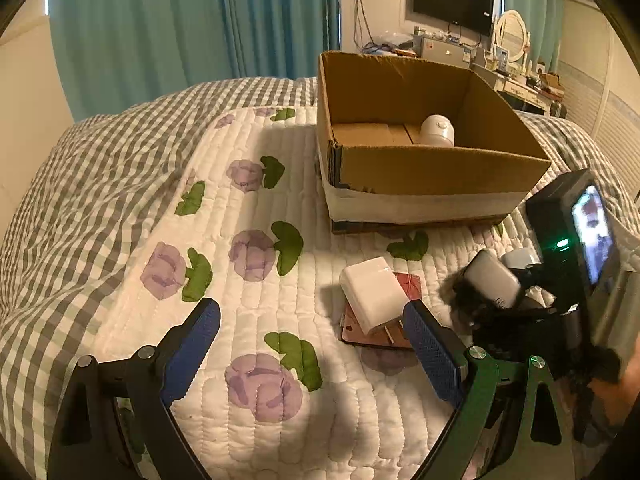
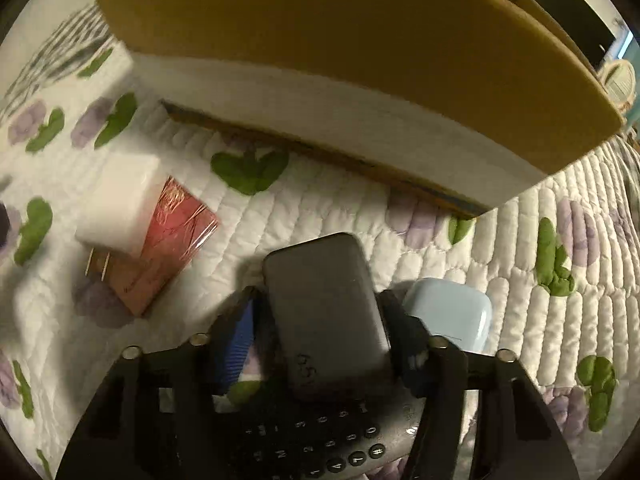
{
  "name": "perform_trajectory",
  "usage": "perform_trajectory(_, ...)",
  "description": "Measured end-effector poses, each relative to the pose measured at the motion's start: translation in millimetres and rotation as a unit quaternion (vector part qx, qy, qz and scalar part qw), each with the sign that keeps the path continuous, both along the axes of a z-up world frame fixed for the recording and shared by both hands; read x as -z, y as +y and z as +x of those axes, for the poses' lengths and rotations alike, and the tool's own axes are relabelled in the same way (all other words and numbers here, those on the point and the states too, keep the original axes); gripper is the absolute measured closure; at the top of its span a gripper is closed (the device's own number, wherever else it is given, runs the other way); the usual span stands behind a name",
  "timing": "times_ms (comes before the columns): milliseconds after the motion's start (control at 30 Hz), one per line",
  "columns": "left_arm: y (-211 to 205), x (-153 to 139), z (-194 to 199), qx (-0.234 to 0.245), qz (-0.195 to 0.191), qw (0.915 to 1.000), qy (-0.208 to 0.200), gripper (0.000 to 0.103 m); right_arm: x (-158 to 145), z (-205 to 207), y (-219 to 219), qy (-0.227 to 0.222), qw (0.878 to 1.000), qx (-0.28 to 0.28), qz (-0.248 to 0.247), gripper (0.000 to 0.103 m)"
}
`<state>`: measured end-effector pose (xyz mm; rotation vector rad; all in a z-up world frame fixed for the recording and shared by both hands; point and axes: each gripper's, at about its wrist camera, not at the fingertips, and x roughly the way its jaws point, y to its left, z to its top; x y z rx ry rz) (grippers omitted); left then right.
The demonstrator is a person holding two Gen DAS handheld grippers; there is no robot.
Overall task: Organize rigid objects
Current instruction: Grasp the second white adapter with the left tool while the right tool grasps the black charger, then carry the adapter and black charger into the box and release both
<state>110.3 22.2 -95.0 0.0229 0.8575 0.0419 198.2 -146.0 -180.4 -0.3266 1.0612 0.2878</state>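
My right gripper (image 2: pixel 324 320) is shut on a grey handset with a keypad (image 2: pixel 326 320) and holds it just in front of the cardboard box (image 2: pixel 320 40); the handset also shows in the left wrist view (image 1: pixel 494 280). My left gripper (image 1: pixel 312 336) is open and empty above the quilt. A white plug adapter (image 1: pixel 374 292) lies on a red packet (image 1: pixel 408 284) by its right finger; both also show in the right wrist view (image 2: pixel 120 204), (image 2: pixel 176 232). A white round device (image 1: pixel 438 130) sits inside the box (image 1: pixel 420 176). A pale blue case (image 2: pixel 448 312) lies beside the handset.
The box stands on a white quilt with purple flowers (image 1: pixel 260 248) over a grey checked cover (image 1: pixel 80 184). Teal curtains (image 1: pixel 160 20) hang behind. A wall TV (image 1: pixel 452 0) and a cluttered dresser (image 1: pixel 516 68) are at the back right.
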Motion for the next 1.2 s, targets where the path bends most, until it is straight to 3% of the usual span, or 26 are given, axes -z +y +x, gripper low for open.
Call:
perform_trajectory(300, -24, -1, 13, -0.002, 0.009, 0.9995, 0.029, 0.009, -58, -16, -42, -0.056, 0.994, 0.034, 0.088, 0.056)
perform_trajectory(600, -34, 39, 54, -0.018, -0.012, 0.9973, 0.070, 0.011, -66, -12, -62, -0.054, 0.991, 0.052, 0.108, 0.061)
perform_trajectory(767, -36, 58, 64, -0.007, -0.019, 0.9955, 0.092, 0.035, -63, -13, -55, -0.051, 0.992, 0.038, 0.113, 0.061)
perform_trajectory(833, -36, 56, 62, 0.002, -0.028, 0.9958, 0.086, 0.053, -59, -12, -48, -0.048, 0.993, 0.032, 0.107, 0.062)
perform_trajectory(1000, -34, 50, 54, 0.011, -0.020, 0.9965, 0.080, 0.059, -55, -15, -46, -0.046, 0.993, 0.027, 0.104, 0.062)
perform_trajectory(1200, -31, 18, 26, 0.030, -0.029, 0.9978, 0.051, 0.061, -81, -32, -53, -0.085, 0.988, 0.027, 0.122, 0.062)
